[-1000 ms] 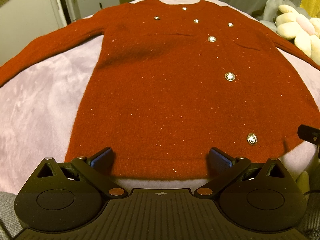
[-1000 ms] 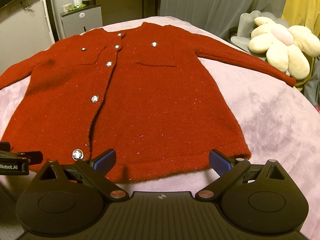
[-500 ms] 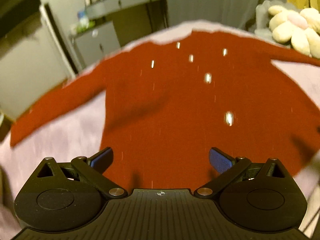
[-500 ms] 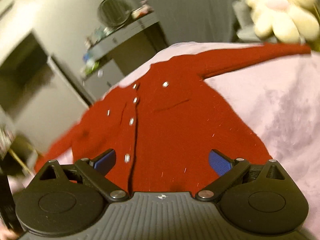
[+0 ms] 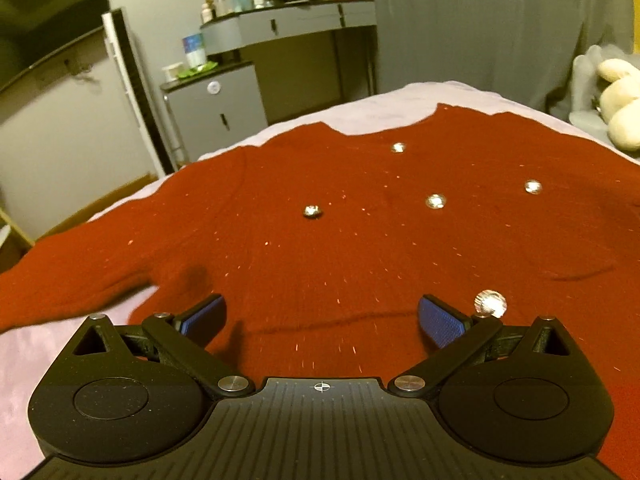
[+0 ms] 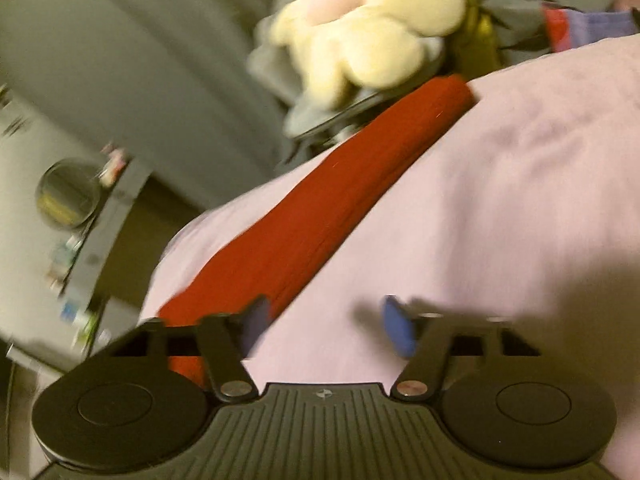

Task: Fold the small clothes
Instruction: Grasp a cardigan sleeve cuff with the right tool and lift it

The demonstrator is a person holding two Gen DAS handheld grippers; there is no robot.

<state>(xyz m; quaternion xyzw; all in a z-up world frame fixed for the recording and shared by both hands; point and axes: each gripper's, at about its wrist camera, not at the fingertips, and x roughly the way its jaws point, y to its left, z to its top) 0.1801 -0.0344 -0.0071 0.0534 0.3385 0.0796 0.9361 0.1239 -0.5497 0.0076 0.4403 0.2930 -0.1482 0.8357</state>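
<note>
Left wrist view: we list a red cardigan [image 5: 360, 240] spread flat on the pink bedspread [image 5: 24, 360], filling mid-frame; silver buttons [image 5: 435, 201]; grey dresser [image 5: 288, 28] upper centre. Left gripper [image 5: 322, 316] jaws wide apart, nothing between.

Right wrist view, blurred: we list the cardigan's sleeve [image 6: 320, 208] running diagonally, cream plush toy [image 6: 360, 28] at top. Right gripper [image 6: 324, 326] jaws have just been closing, partly apart, only bedspread between.
</note>
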